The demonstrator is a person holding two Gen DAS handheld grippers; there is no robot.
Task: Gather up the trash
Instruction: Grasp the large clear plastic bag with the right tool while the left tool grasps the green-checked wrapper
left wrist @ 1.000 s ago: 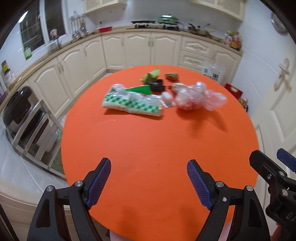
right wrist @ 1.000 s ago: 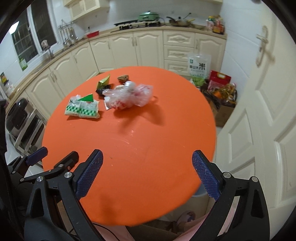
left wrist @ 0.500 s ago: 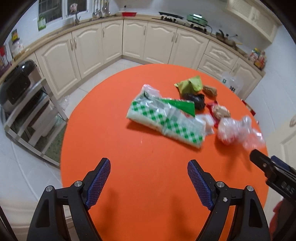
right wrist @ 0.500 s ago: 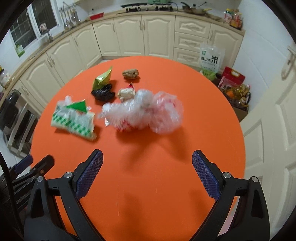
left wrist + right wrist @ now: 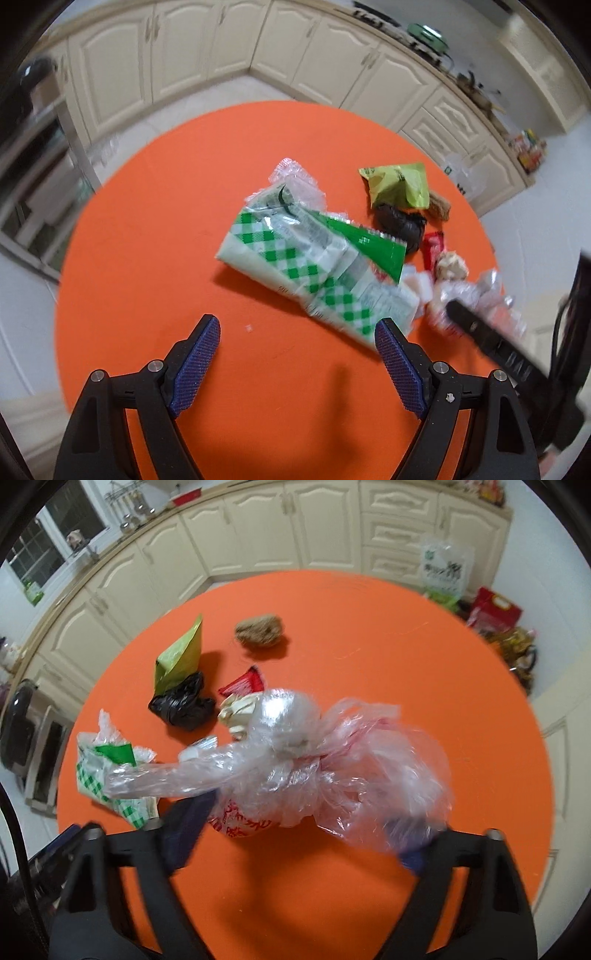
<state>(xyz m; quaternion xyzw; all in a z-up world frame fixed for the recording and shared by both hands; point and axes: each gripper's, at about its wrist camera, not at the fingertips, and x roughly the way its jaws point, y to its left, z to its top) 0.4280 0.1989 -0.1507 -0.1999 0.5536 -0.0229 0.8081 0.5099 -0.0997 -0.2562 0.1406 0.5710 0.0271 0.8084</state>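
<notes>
Trash lies on a round orange table (image 5: 155,229). A green-checked wrapper (image 5: 306,266) stretches just ahead of my left gripper (image 5: 295,332), which is open and empty; the wrapper's near corner reaches its right finger. Behind it lie a yellow-green packet (image 5: 399,184), a black bag (image 5: 399,225) and a red wrapper (image 5: 432,247). A crumpled clear plastic bag (image 5: 314,760) with red print sits between the jaws of my right gripper (image 5: 299,834), which are closing on it, blurred. Beyond are a brown lump (image 5: 258,629) and crumpled paper (image 5: 236,709).
Cream kitchen cabinets (image 5: 258,528) curve round behind the table. A white shopping bag (image 5: 443,568) and a red bag (image 5: 495,609) stand on the floor at the right. A metal rack (image 5: 33,206) stands left of the table, a white door (image 5: 565,738) at the right.
Both grippers have come forward and down over the table toward the trash. The right jaws have narrowed, and the clear bag now lies between them.
</notes>
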